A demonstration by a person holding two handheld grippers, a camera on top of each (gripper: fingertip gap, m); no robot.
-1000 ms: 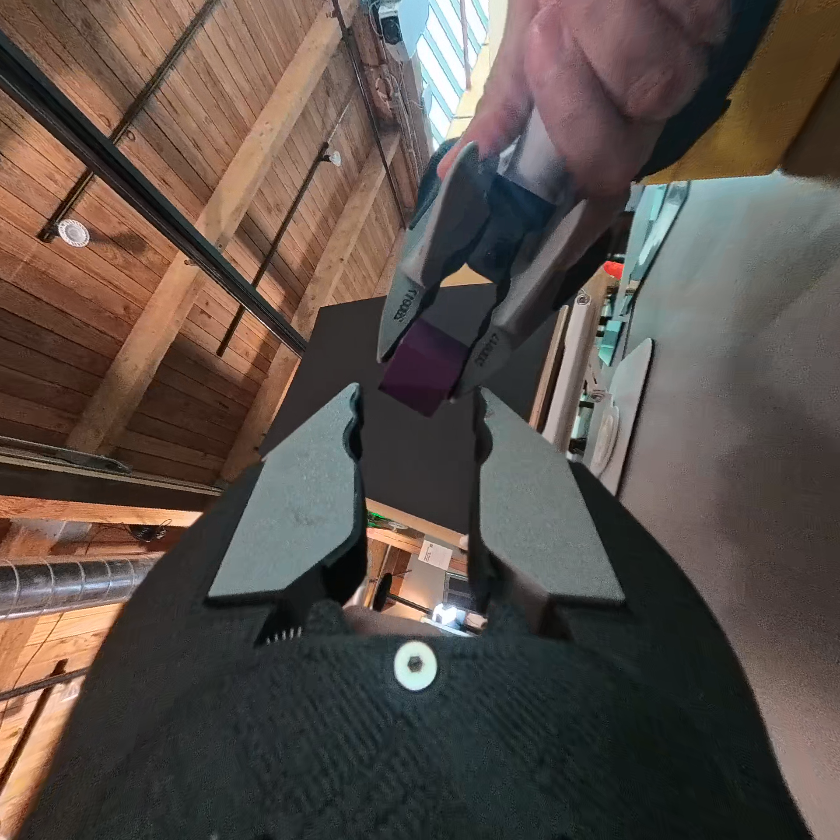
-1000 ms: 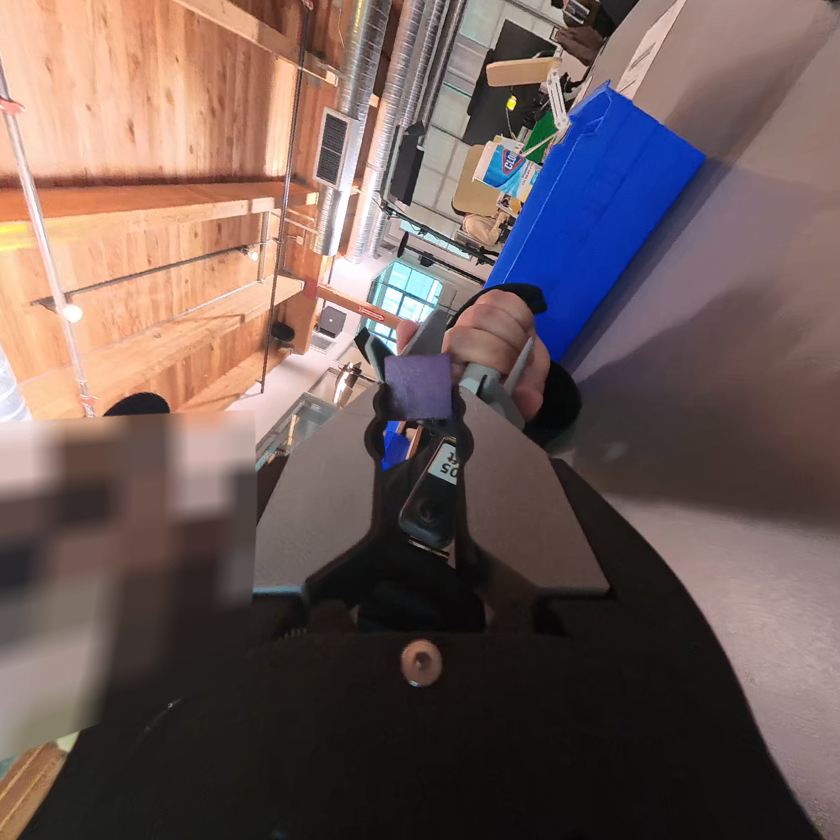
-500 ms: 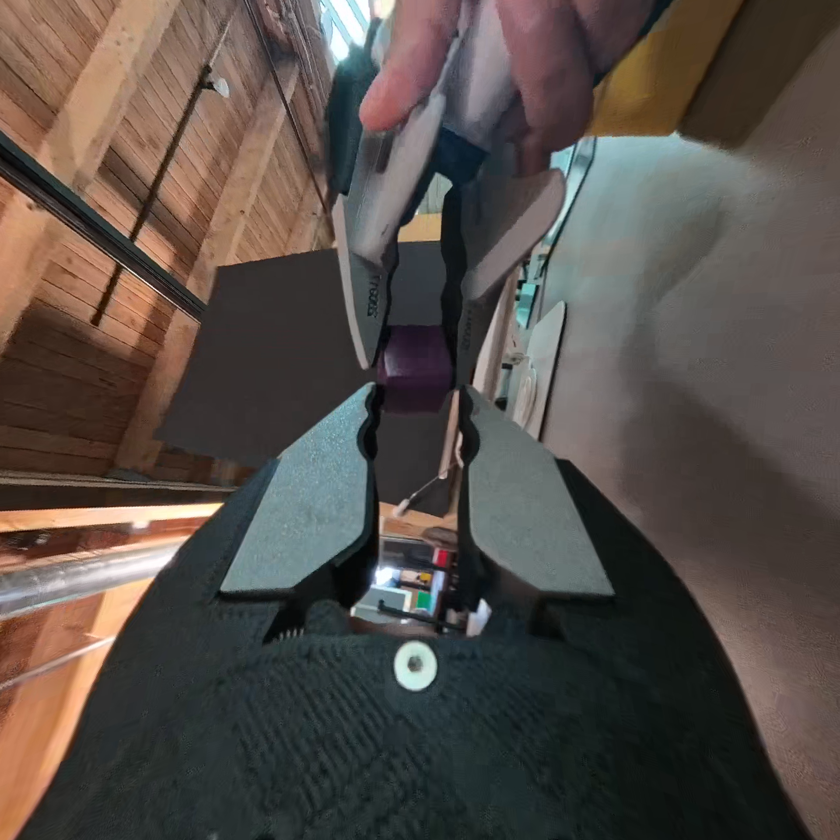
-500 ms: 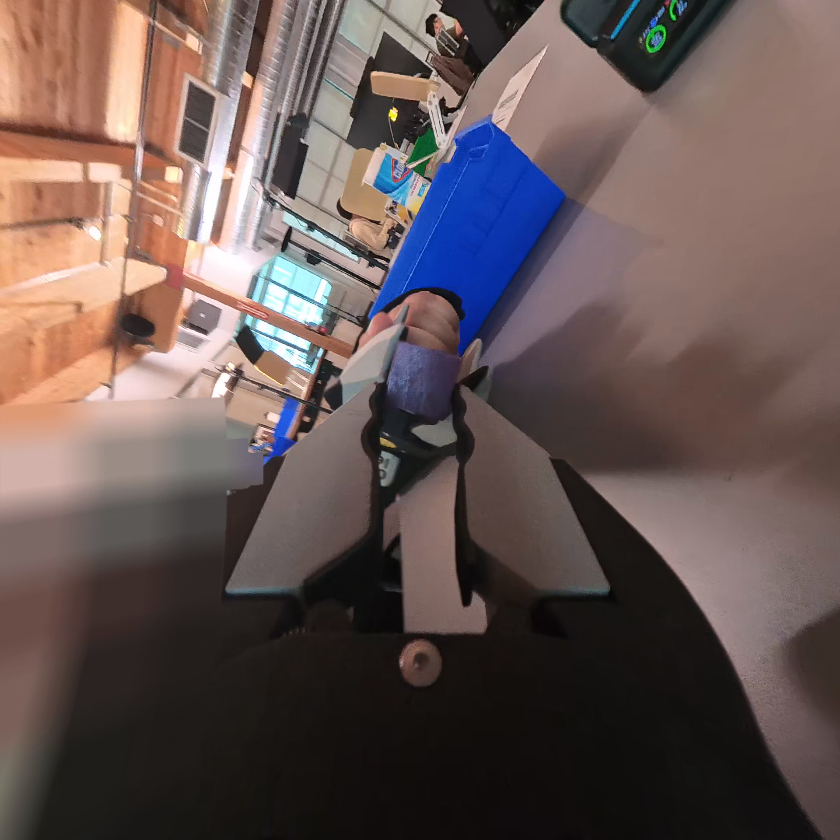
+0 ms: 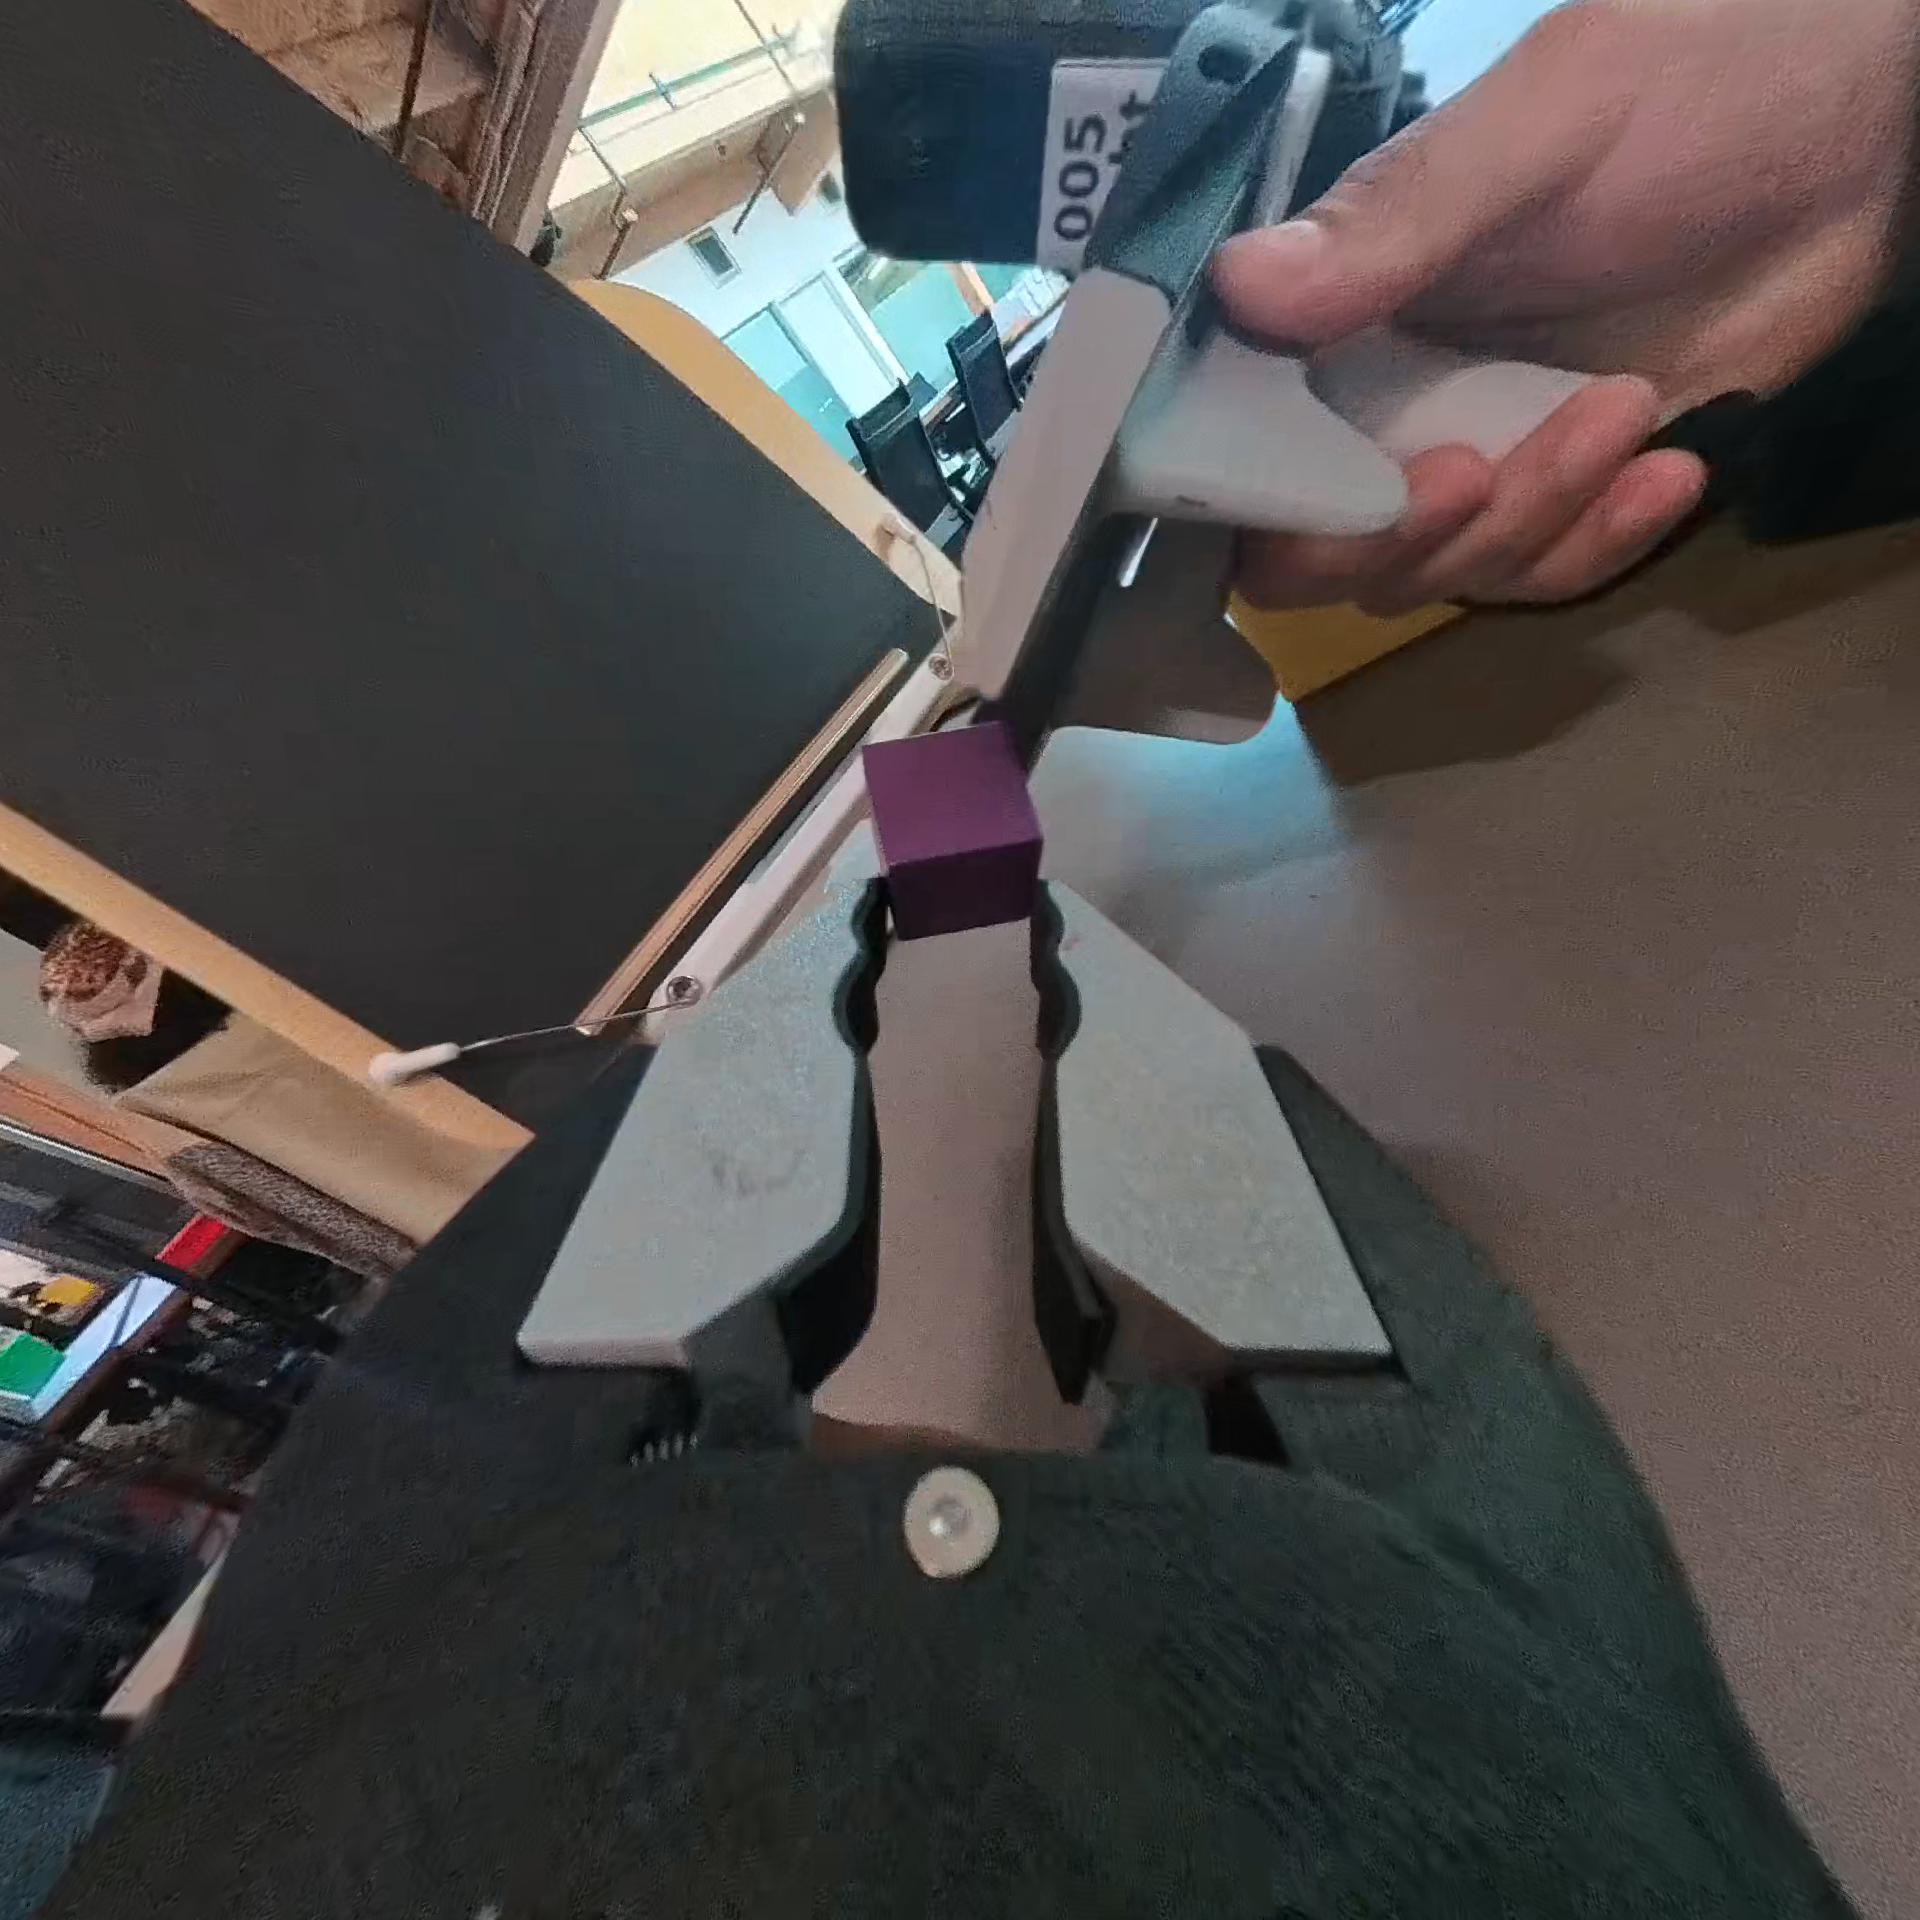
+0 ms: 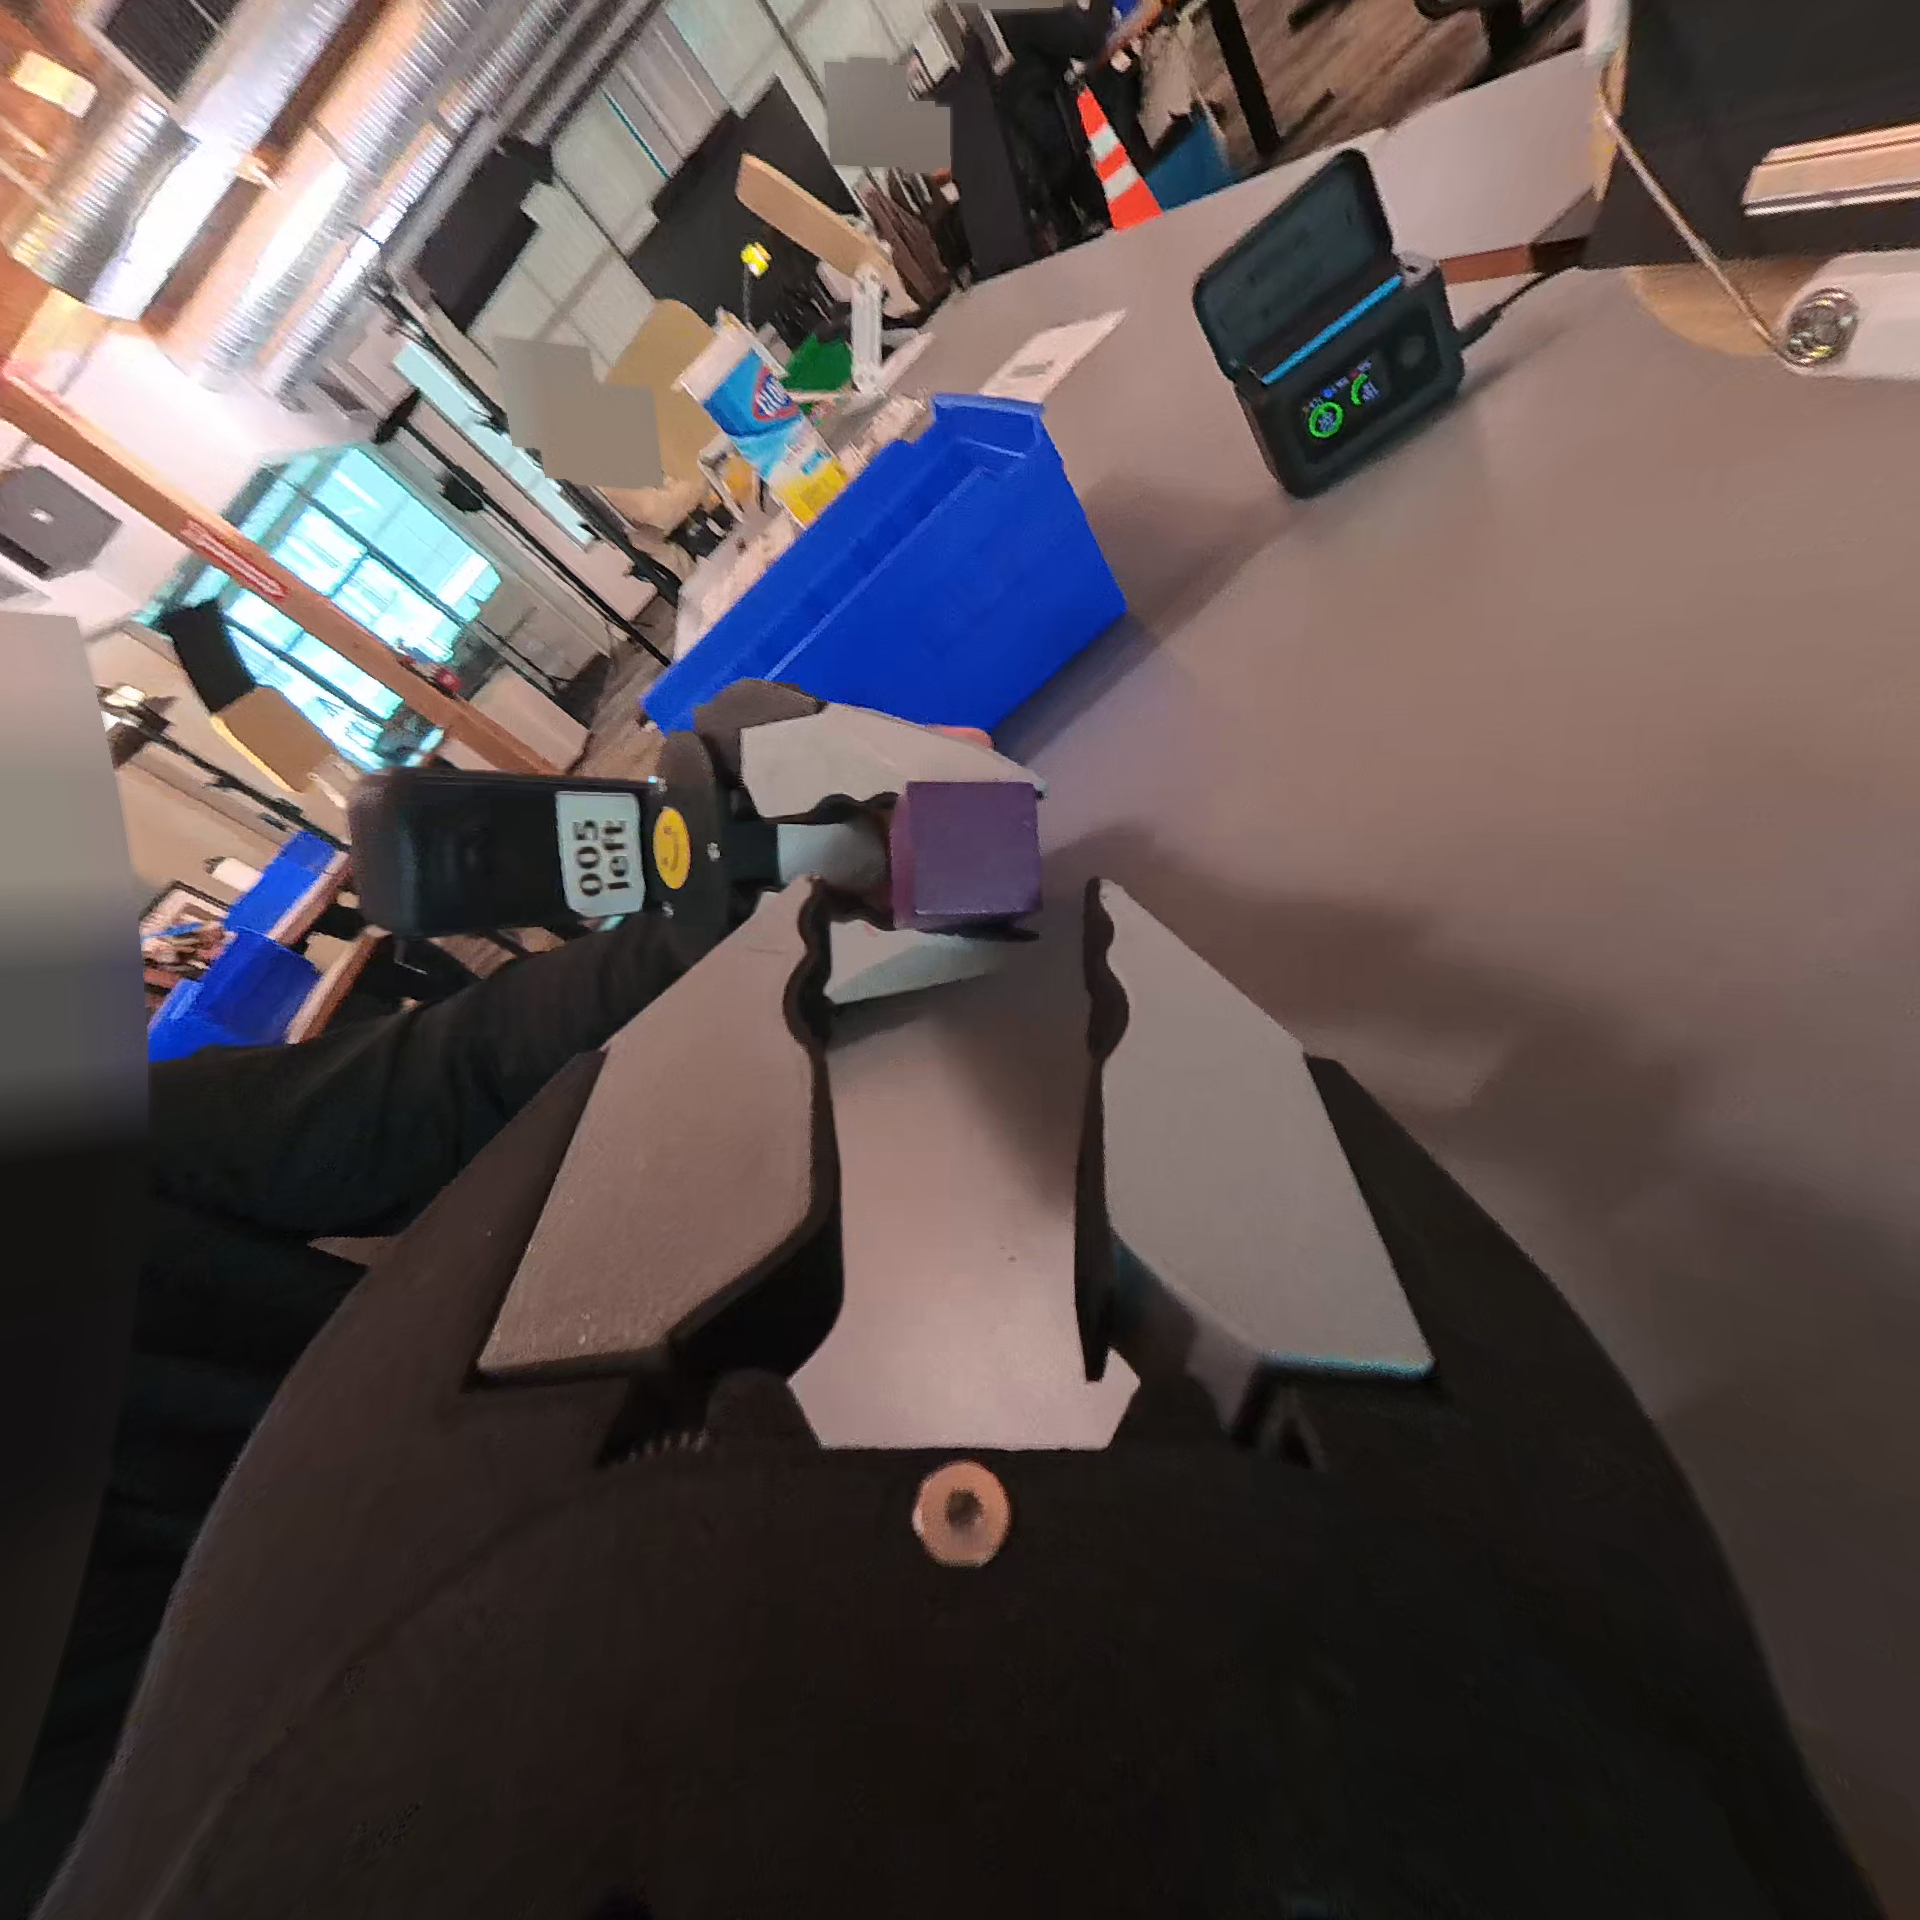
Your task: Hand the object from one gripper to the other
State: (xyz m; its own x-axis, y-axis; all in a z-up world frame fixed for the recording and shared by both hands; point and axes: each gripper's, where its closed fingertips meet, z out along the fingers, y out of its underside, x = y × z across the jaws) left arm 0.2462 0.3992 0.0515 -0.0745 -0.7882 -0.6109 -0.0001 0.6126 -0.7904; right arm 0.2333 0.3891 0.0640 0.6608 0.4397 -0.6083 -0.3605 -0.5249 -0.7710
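Left gripper (image 5: 958, 914): fingers closed on the cube (image 5: 954, 831), clamping its lower part at the very tips. Seen from the right wrist view, this gripper (image 6: 966, 862) comes in from 9 o'clock, lying sideways, with a black camera body bearing a white label and a yellow sticker, and a dark sleeve (image 6: 416, 1049) running behind it.

Cube: purple, small, sharp-edged. It sits at the tips of the left gripper, raised clear of the table (image 5: 1558, 1039). In the right wrist view the cube (image 6: 961, 868) lies just past the right gripper's tips, toward 11 o'clock of the gap, outside the fingers.

Right gripper (image 6: 951, 909): released, fingers spread wide, nothing between them. In the left wrist view it (image 5: 1013, 717) hangs at 1 o'clock above the cube, one finger edge just beside the cube's top far corner; contact cannot be judged. A hand (image 5: 1558, 312) grips its pale handle.

Table: grey, matte, under both grippers.

Blue bin (image 6: 904, 582): on the table at 12 o'clock beyond the cube, well apart.

Dark case (image 6: 1330, 343): lid open, small lit screen, at 1 o'clock, farther back on the table.

Black board (image 5: 364, 571): wood-edged, tilted, at 10 o'clock in the left wrist view.
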